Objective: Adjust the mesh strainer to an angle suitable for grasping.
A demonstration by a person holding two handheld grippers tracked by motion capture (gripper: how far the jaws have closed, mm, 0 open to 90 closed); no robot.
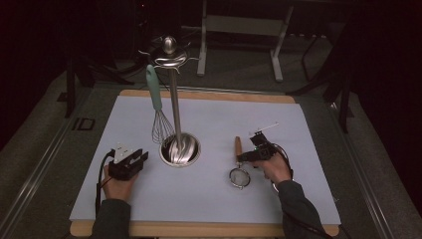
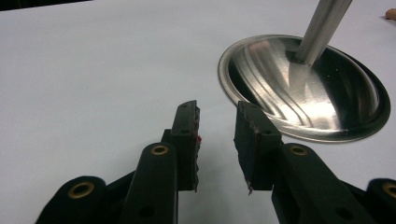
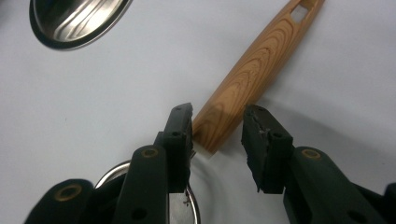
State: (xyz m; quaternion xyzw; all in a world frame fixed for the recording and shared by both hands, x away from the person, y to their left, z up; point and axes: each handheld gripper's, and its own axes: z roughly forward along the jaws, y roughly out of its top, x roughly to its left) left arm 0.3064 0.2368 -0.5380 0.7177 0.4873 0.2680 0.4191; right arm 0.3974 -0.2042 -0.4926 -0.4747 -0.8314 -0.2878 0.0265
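While nothing had been lifted yet, this is how the table stood, view by view.

High view, layout: a white mat covered the table, and a steel utensil stand rose from its round base near the middle, so the hooks at its top were within reach of both hands.
High view, whisk: a whisk with a pale green handle hung from 1 hook, wires down beside the pole, apparently the way tools are stored here.
High view, strainer: a small mesh strainer lay flat to the right of the base, its wooden handle pointing away from the person.
High view, grippers: the left gripper rested low just left of the base; the right gripper sat over the strainer's handle.
Left gripper view: the 2 jaws stood apart over bare mat, holding nothing, with the stand's base just ahead, seemingly parked.
Right gripper view: the jaws were spread on either side of the wooden handle near its mesh end, not yet pinching it; I judged this a lined-up grasp, low on the handle so the slotted far end stays free for a hook.
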